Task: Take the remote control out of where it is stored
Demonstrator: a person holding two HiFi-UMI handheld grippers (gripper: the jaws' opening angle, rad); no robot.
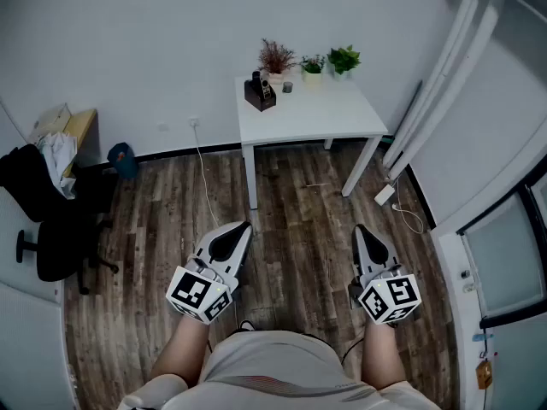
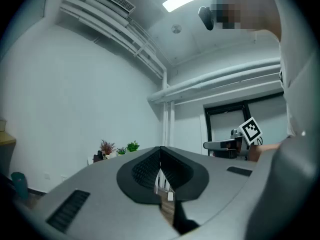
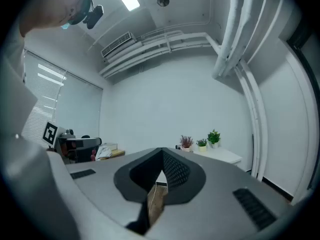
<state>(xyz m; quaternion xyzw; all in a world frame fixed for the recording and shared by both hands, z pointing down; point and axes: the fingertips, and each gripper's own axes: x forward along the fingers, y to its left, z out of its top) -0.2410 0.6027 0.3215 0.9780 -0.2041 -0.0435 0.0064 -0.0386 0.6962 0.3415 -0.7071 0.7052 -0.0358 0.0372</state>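
A dark holder (image 1: 259, 92) stands at the back left of the white table (image 1: 316, 118), with what looks like the remote control (image 1: 265, 79) upright in it. Both grippers hang low over the wooden floor, well short of the table. In the head view my left gripper (image 1: 243, 226) is shut with nothing in it, and my right gripper (image 1: 360, 229) is shut and empty too. The left gripper view shows its jaws (image 2: 160, 149) meeting at the tips, and the holder (image 2: 98, 156) small in the distance. The right gripper (image 3: 162, 151) points toward the table (image 3: 225, 155).
Three small potted plants (image 1: 313, 63) line the table's back edge. A black office chair (image 1: 47, 220) draped with clothes stands at the left, by a wooden side desk (image 1: 79, 129) and a blue bin (image 1: 122, 159). A white cable (image 1: 205, 190) runs over the floor, and pipes (image 1: 436, 84) rise at the right.
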